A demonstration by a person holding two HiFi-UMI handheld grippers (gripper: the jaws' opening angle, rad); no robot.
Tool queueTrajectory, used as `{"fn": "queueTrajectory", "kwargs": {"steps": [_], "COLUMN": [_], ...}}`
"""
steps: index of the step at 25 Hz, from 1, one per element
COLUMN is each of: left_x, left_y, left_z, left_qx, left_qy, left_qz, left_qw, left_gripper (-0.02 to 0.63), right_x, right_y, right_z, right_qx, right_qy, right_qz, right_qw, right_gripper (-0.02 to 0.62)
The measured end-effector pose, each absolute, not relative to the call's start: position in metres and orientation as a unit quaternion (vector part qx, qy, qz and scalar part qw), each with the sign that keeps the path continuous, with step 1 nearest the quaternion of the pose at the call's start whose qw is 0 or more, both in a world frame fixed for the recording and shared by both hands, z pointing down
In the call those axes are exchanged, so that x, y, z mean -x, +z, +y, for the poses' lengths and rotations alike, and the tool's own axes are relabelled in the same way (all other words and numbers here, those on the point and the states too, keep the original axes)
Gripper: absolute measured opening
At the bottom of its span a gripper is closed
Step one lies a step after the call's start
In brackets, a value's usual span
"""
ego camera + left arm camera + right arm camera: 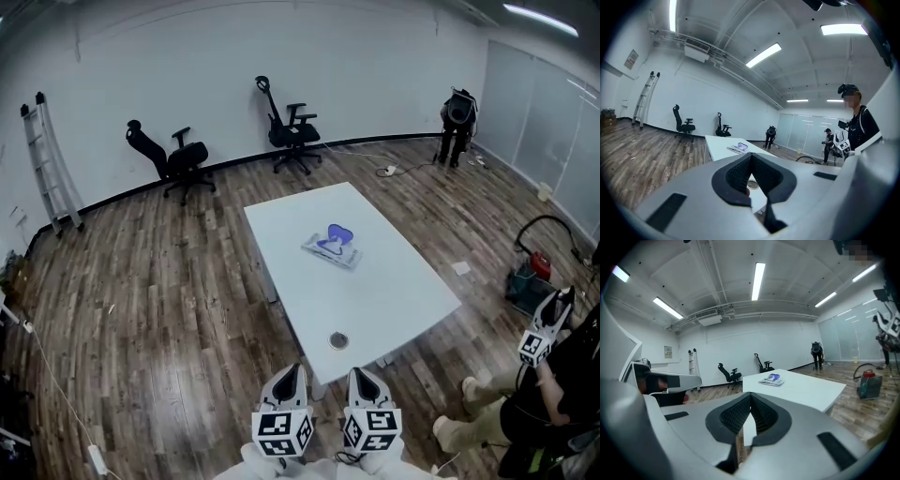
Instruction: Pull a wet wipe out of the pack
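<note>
The left gripper (289,375) and right gripper (362,377), jaws closed and empty, hang near the bench (394,292). The wipe pack (334,247) lies well apart (print illegible).

This is a large, sparsely furnished office or lab hall. It has white walls, a wood-plank floor (141,281), long ceiling strip lights (758,280) and a frosted glass partition (553,122) along one side. Black swivel office chairs (173,159) and a folded ladder (52,169) stand against the far wall. A plain white bench (394,281) sits mid-floor.
</note>
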State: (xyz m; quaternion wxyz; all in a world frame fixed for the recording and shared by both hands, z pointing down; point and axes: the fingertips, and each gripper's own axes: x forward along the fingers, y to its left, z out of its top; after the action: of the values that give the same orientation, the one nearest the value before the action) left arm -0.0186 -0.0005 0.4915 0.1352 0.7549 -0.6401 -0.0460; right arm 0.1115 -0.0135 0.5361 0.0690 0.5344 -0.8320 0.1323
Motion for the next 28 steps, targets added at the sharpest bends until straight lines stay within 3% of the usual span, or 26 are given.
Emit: {"fn": "queueTrajectory", "kwargs": {"steps": [28], "left_x": [0.077], "left_y": [0.476], "left_z": [-0.163], "left_qx": [-0.793], "left_qy": [-0.03], "left_qz": [-0.592], "left_qw": [0.14], "left_gripper": [0.0], "right_x": [-0.059], "right_y": [0.517], "right_z": [-0.161], "right_qx": [-0.596], "right_qy": [0.146], "right_qz": [-0.789], "right_qw": [0.034], "right_gripper": [0.009]}}
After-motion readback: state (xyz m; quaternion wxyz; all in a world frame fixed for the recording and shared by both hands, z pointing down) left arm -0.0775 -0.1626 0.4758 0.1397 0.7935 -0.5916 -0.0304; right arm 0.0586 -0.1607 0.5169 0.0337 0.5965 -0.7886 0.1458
